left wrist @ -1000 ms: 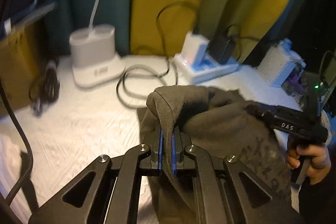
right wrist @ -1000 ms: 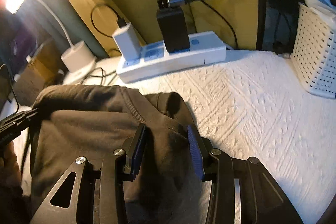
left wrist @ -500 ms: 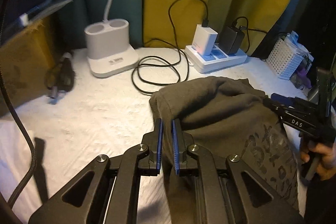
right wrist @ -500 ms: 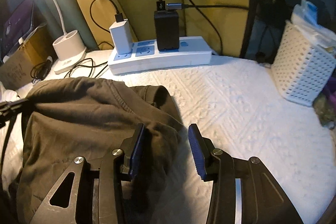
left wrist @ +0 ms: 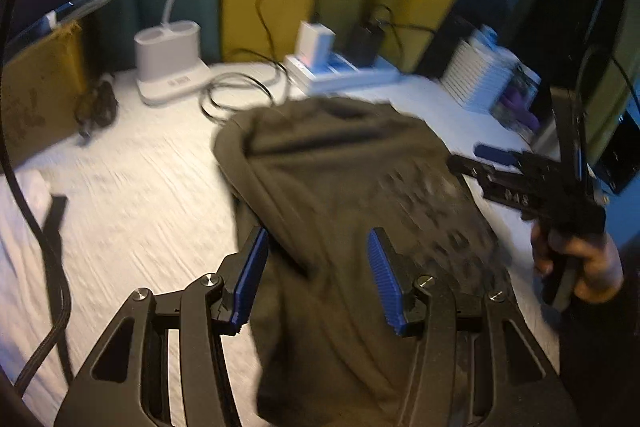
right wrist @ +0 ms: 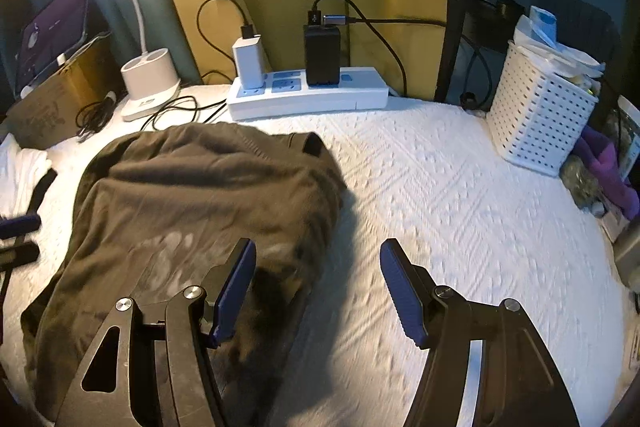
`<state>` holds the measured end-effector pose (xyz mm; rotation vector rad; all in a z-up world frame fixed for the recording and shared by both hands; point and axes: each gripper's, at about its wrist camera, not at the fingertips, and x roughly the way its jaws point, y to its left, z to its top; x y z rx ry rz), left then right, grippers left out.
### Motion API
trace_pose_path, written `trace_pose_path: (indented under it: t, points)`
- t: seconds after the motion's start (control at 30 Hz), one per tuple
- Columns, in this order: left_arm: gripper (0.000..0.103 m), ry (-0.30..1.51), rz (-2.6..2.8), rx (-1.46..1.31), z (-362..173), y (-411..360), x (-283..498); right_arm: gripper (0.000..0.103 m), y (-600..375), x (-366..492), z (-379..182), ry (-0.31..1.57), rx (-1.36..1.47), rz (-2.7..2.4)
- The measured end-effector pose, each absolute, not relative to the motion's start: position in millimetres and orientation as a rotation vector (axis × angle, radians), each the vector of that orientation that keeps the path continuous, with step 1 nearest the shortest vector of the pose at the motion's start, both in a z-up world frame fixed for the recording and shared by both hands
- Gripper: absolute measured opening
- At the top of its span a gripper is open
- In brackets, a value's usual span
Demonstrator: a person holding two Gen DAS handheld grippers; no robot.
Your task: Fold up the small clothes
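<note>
A dark olive-grey garment (left wrist: 352, 211) with a faint print lies folded on the white textured cloth (left wrist: 140, 187). My left gripper (left wrist: 316, 279) hovers over its near left edge, jaws opening, blue pads apart and not pressing the fabric below them. In the right wrist view the same garment (right wrist: 192, 203) lies left of centre. My right gripper (right wrist: 316, 287) is over its near right edge, jaws opening, with the left pad above fabric and the right pad above bare cloth. The right gripper (left wrist: 480, 157) also shows in the left wrist view, held by a hand (left wrist: 580, 259).
At the back stand a white power strip (right wrist: 308, 93) with two chargers, a white lamp base (right wrist: 150, 83) with coiled black cables, and a cardboard box (right wrist: 48, 107). A white perforated basket (right wrist: 540, 119) and purple items (right wrist: 608, 167) sit at the right.
The left gripper let go of the raised garment edge and its jaws spread; the fabric dropped flat. The right jaws widened too. Both grippers drew back from the garment's far edge.
</note>
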<state>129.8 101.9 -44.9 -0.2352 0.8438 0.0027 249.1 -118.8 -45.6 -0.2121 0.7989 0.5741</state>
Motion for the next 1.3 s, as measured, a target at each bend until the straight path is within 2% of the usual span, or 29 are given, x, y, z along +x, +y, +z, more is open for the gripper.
trace_pose_path:
  t: [0.7,1.0,1.07,1.13,1.2,1.23,1.3]
  points:
    - [0.052,0.896,-0.045,-0.227,-79.8,59.8,69.8,0.066,-147.3,148.1,-42.8,0.794,-0.222,0.585]
    - [0.051,0.888,-0.049,-0.237,-92.2,57.1,57.3,0.066,-161.5,124.1,-70.7,0.875,-0.193,0.6]
    - [0.042,0.872,-0.052,-0.24,-95.0,57.3,55.5,0.066,-163.4,121.0,-74.8,0.88,-0.187,0.597]
    - [0.023,0.859,-0.058,-0.241,-94.7,56.4,53.2,0.066,-164.6,118.5,-77.9,0.885,-0.178,0.596]
    - [0.009,0.838,-0.07,-0.257,-90.2,55.7,48.6,0.066,-165.1,115.1,-79.7,0.887,-0.174,0.593]
    - [0.004,0.823,-0.076,-0.259,-85.7,55.0,44.9,0.066,-165.3,113.2,-79.3,0.885,-0.175,0.595]
    - [0.004,0.797,-0.067,-0.26,-76.4,54.9,36.6,0.066,-164.7,108.7,-76.6,0.878,-0.18,0.601]
